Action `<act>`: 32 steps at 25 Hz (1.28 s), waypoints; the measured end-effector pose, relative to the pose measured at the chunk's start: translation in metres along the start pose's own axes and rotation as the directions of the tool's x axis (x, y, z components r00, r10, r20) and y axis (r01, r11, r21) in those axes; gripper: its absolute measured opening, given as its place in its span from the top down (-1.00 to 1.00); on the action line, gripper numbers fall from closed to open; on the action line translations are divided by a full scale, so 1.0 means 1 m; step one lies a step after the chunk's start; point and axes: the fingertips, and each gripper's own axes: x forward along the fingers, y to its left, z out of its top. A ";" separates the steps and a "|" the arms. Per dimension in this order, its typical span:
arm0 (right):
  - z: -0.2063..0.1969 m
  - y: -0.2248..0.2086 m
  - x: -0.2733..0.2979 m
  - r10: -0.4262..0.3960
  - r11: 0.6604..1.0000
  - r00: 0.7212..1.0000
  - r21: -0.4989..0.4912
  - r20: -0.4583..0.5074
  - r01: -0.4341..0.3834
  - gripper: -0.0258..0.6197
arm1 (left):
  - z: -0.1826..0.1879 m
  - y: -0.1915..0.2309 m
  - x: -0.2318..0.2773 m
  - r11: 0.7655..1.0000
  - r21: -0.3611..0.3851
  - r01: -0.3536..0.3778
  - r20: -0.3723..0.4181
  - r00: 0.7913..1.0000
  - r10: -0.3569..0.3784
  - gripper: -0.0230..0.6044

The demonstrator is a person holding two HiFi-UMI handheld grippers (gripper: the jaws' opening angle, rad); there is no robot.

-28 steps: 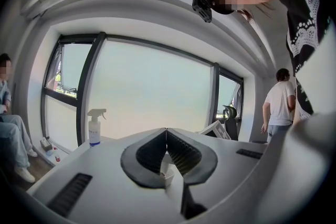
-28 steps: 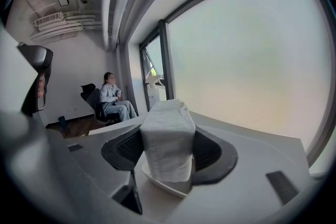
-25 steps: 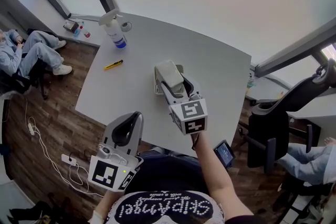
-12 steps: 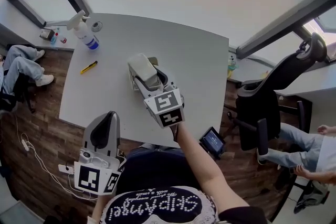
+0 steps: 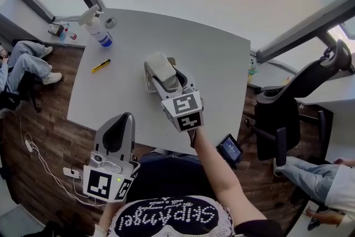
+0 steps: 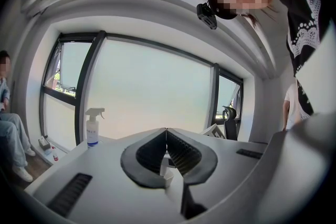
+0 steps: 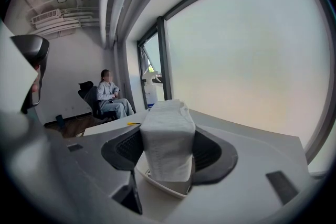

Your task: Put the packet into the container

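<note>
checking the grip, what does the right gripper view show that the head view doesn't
Only the right gripper view: the jaws pressed on both sides of the packet, whose lower end seems to sit inside the container rim. Only the head view: the person's right arm, a small lit screen beside it and the black chair right of the table. Both: the packet, the table, the spray bottle, a yellow tool and a seated person.
</note>
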 end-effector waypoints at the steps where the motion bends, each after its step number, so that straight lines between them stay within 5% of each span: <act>1: -0.001 -0.001 0.000 -0.003 1.000 1.000 0.001 -0.002 0.003 0.09 | 0.000 0.000 0.000 1.000 -0.001 0.000 0.000 1.000 0.000 0.90; 32: -0.048 -0.008 0.037 -0.016 1.000 0.992 0.005 -0.125 0.017 0.09 | -0.019 0.012 0.021 0.999 -0.041 0.025 -0.054 0.998 -0.027 0.90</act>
